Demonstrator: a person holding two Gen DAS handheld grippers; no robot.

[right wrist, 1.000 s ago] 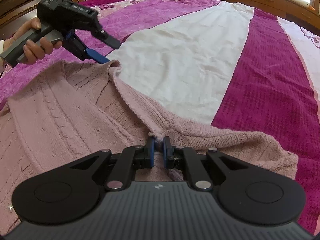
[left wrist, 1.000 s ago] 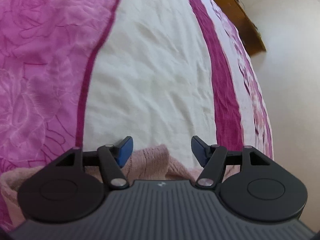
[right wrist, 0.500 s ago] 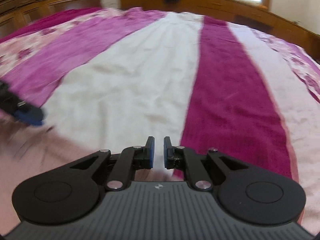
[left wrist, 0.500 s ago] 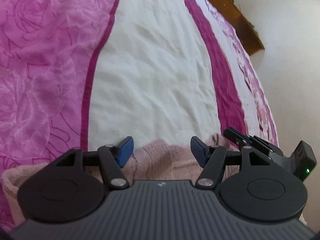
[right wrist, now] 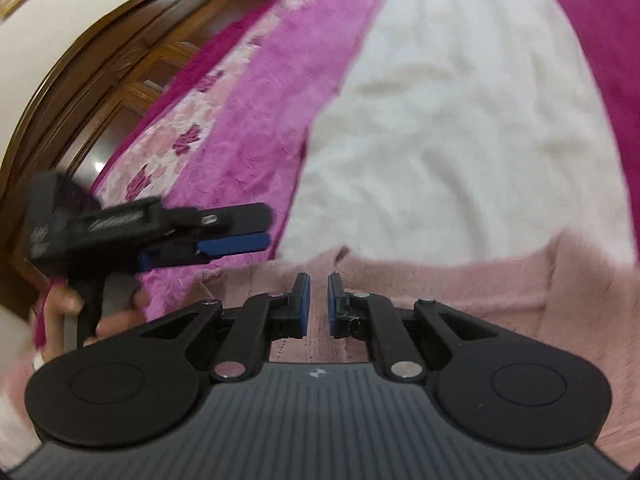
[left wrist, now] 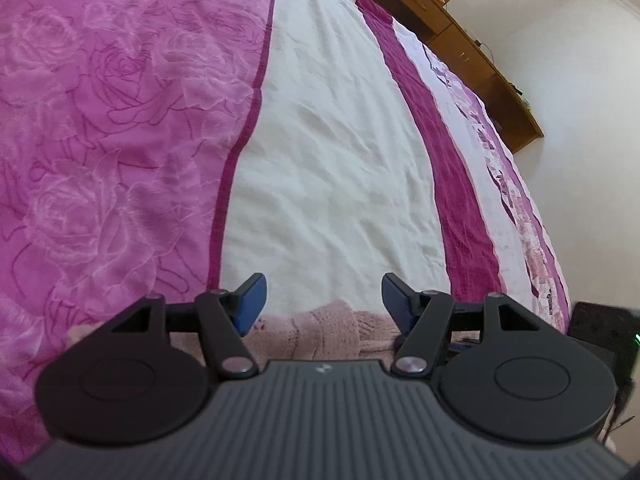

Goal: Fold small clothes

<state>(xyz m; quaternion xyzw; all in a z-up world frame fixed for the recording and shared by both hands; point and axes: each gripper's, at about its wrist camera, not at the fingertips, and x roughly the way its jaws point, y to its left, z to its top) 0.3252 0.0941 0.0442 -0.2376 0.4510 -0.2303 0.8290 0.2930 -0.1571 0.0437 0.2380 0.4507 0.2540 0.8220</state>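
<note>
Both claws over pink sweater (right wrist: pixel 460 292) — left claw (left wrist: pixel 322 300) apart, right claw (right wrist: pixel 318 304) nearly together, empty.

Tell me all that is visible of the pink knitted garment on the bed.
The pink knitted garment looks soft and fuzzy, with ribbed or cable lines. It lies on the bedcover, its edge across the white stripe, partly bunched. The right tool is nearly closed just above it; whether it pinches cloth is unclear. The left tool stands open over its edge.
</note>
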